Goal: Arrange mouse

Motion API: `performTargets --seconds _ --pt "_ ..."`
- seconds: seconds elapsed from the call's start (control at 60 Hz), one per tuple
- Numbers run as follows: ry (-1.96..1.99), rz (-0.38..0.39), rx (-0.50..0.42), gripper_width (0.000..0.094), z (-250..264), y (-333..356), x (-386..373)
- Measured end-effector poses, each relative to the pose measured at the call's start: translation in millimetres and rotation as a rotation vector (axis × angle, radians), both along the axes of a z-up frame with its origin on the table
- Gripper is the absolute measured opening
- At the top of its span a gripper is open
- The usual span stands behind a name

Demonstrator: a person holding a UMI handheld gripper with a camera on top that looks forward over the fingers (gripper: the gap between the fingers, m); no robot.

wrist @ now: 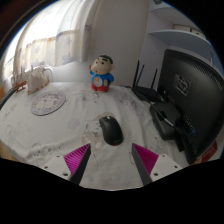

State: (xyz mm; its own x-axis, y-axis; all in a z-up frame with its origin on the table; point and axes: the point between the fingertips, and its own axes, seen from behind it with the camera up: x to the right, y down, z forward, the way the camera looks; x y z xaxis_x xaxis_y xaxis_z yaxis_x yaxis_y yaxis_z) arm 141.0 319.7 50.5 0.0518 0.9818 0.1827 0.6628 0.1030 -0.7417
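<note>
The gripper (112, 160) hovers level, its two fingers spread wide apart.

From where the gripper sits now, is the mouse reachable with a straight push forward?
Probably yes. The mouse lies just ahead of the open fingers, roughly centred between them, with only bare tablecloth in between.

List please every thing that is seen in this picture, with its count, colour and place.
mouse: one, black, on the table just ahead of the fingers, between their lines.
figurine: one, red, blue and black, upright at the far side of the table.
disc: one, pale and patterned, flat on the table left of the mouse.
monitor: one, black, at the right.
keyboard: one, black, in front of the monitor.
router: one, black, with antennas, beyond the keyboard.
table: one, white patterned cover.
fingers: two, magenta pads, open, holding nothing.
</note>
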Motion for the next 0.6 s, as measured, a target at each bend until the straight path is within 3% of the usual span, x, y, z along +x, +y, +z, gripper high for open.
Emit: performTargets --seconds 0.317,0.6 --pt "-0.010 0.038 -0.045 0.0853 -48.2 16.9 -73.6" --pt "-0.010 0.026 -0.125 0.0855 -62.2 25.8 -121.8"
